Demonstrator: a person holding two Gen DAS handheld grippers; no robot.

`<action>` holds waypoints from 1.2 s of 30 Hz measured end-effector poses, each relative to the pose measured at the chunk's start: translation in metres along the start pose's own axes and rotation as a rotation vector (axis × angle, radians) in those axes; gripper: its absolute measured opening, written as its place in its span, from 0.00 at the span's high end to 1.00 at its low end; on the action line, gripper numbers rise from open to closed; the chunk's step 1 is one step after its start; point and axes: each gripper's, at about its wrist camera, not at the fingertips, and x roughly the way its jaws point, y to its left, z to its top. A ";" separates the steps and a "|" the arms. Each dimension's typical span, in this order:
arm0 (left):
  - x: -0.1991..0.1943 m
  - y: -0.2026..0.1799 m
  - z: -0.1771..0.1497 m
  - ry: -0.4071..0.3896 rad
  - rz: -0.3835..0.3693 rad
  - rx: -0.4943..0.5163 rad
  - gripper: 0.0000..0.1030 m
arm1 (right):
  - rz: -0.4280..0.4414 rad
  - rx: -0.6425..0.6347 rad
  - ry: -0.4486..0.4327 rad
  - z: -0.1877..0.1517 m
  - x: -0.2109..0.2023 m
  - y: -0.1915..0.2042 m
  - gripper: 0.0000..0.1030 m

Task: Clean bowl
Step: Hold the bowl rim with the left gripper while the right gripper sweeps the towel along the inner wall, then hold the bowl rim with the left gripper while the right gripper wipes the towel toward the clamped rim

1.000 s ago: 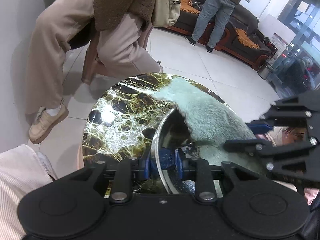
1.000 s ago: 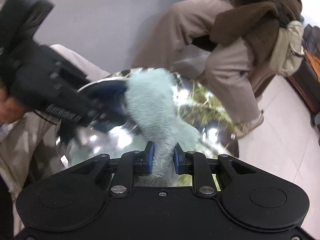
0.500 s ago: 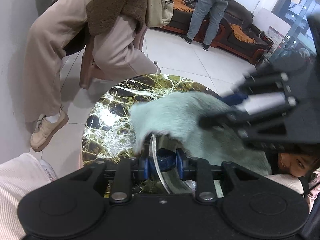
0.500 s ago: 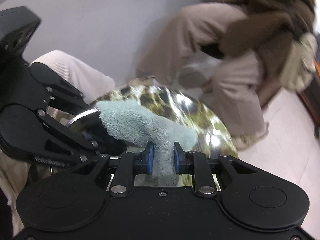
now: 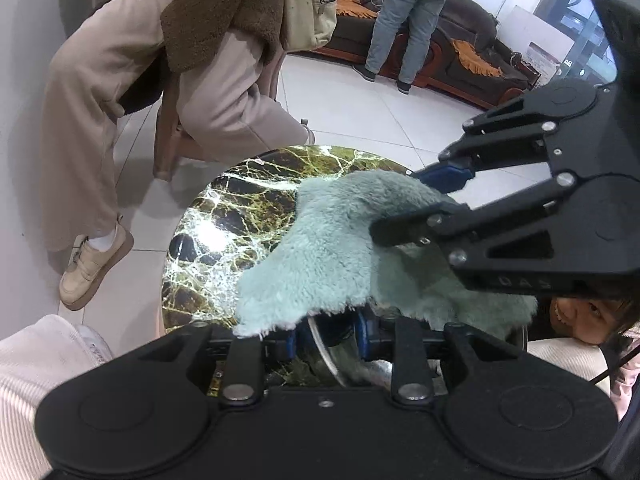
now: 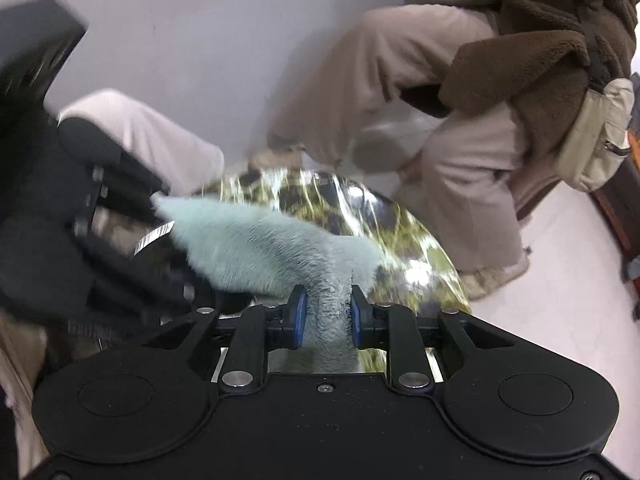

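Observation:
A steel bowl (image 5: 332,356) stands tilted on its edge over the round marble table (image 5: 224,240). My left gripper (image 5: 326,338) is shut on its rim. A fluffy pale green cloth (image 5: 320,256) drapes over the rim and hides most of the bowl. My right gripper (image 5: 408,204) reaches in from the right, above the bowl, with the cloth in it. In the right wrist view the cloth (image 6: 260,244) fills the gap of that gripper (image 6: 326,316); its jaws are opening slightly while the pads still press the cloth. The blurred left gripper (image 6: 120,232) sits at the left.
A seated person in beige trousers (image 5: 224,92) and a brown coat is just beyond the table, a shoe (image 5: 92,268) on the tiled floor. A wall runs along the left. Another person (image 5: 408,20) stands by a sofa far back. A white ribbed knee (image 5: 36,368) is near left.
My right gripper has swept the cloth out of the bowl's inside and over its near rim, leftward in the left wrist view. The left gripper and the bowl stayed where they were.

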 end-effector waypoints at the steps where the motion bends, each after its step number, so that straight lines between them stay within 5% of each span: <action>1: 0.000 0.000 -0.001 -0.002 0.000 -0.007 0.76 | -0.006 0.032 0.006 -0.007 0.000 -0.003 0.78; 7: 0.002 0.004 0.000 -0.002 -0.030 -0.042 0.76 | -0.017 0.184 0.050 -0.052 -0.020 0.001 0.77; 12: 0.001 0.001 0.001 -0.006 -0.004 -0.007 0.73 | -0.124 0.100 0.056 -0.031 -0.015 0.011 0.76; 17: -0.002 0.001 -0.001 -0.005 0.012 -0.002 0.74 | -0.112 0.147 -0.002 -0.015 -0.006 -0.010 0.78; 24: 0.000 0.001 -0.002 -0.014 0.007 -0.033 0.74 | -0.038 0.289 0.019 -0.056 -0.020 -0.006 0.76; 29: -0.003 -0.005 -0.003 -0.020 0.034 0.002 0.74 | -0.139 0.173 0.013 -0.031 -0.020 0.004 0.76; 36: -0.006 -0.003 -0.008 -0.024 0.043 -0.033 0.74 | -0.099 0.274 -0.051 -0.030 -0.013 -0.022 0.78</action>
